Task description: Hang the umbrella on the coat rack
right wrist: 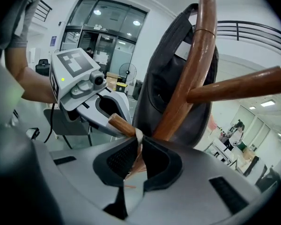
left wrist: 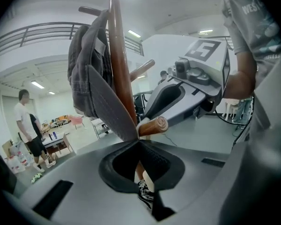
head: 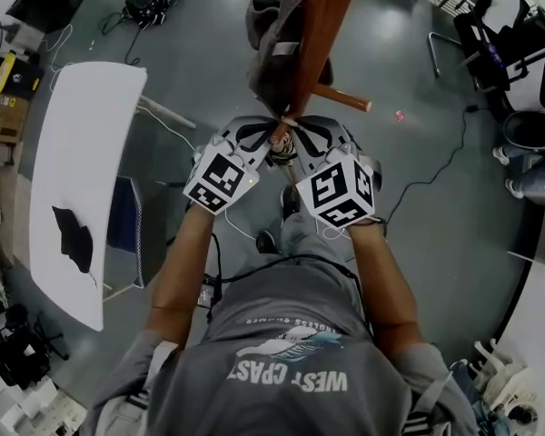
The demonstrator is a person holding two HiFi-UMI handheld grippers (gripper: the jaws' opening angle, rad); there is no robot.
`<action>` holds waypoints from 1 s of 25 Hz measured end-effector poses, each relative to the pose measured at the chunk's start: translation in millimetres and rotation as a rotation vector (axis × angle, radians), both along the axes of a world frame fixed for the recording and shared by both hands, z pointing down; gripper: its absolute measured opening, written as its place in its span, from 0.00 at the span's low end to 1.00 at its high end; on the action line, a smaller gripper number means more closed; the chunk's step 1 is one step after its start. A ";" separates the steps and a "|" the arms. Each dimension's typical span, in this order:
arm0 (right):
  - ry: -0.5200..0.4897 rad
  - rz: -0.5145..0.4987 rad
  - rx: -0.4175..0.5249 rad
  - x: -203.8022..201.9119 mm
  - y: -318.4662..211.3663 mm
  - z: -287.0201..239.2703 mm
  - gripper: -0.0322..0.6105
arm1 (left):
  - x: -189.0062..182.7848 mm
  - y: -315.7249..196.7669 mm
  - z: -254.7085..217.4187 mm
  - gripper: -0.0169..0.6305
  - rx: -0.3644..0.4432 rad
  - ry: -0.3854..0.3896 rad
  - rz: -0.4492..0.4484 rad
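Note:
A brown wooden coat rack (head: 322, 25) stands straight ahead of me. Grey folded umbrella cloth (head: 277, 48) hangs against its pole (left wrist: 119, 55). Both grippers meet at a short low peg (left wrist: 152, 125). My left gripper (left wrist: 136, 142) is shut on the lower tip of the grey cloth (left wrist: 103, 107), right beside the peg. My right gripper (right wrist: 139, 149) is shut on a thin white strap (right wrist: 138, 137) that runs up to the same peg (right wrist: 119, 123). In the head view the left gripper (head: 271, 143) and right gripper (head: 295, 143) nearly touch under the pole. A longer peg (right wrist: 234, 86) sticks out higher up.
A white table (head: 82, 171) with a dark object on it stands at my left, with a blue chair (head: 127, 216) beside it. Cables run over the grey floor (head: 436, 171). Black bags and seated people are at the far right (head: 527, 134). A person (left wrist: 25, 125) stands in the distance.

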State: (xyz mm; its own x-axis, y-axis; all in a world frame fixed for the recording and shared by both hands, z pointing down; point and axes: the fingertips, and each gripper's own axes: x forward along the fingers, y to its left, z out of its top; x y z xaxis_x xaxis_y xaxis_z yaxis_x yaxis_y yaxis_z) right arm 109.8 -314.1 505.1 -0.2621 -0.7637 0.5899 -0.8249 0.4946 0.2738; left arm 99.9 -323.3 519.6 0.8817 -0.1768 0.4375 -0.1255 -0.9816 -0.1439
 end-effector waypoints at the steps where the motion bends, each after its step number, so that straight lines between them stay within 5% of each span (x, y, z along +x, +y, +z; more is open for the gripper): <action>1: 0.007 0.002 -0.011 1.6 1.9 4.0 0.15 | -0.1 -0.4 1.0 0.05 0.003 0.002 -0.009; 14: -0.101 0.117 0.003 35.3 24.4 -14.5 0.13 | -28.0 -13.8 -17.4 0.05 0.059 -0.008 -0.111; 19: -0.256 0.154 0.097 39.9 38.7 -59.7 0.11 | -59.5 -18.1 -46.0 0.05 0.041 0.076 -0.205; 25: -0.402 0.156 0.240 36.7 69.5 -130.6 0.10 | -109.5 -10.0 -114.1 0.05 0.126 0.209 -0.305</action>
